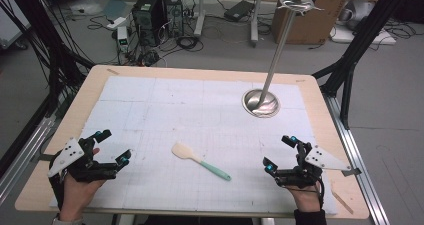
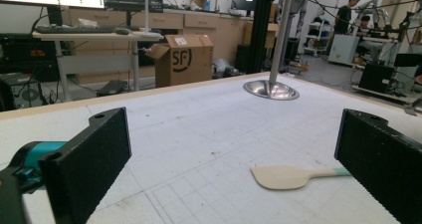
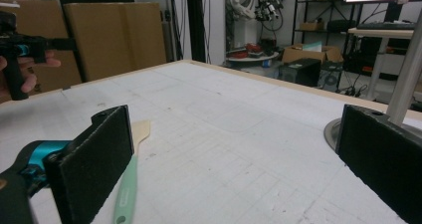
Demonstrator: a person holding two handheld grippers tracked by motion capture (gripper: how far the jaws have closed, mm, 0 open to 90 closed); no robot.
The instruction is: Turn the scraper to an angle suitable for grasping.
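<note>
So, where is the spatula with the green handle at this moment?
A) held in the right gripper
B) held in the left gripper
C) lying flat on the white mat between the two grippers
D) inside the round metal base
C: the spatula lies flat on the white mat, apart from the open left gripper and the open right gripper.
</note>
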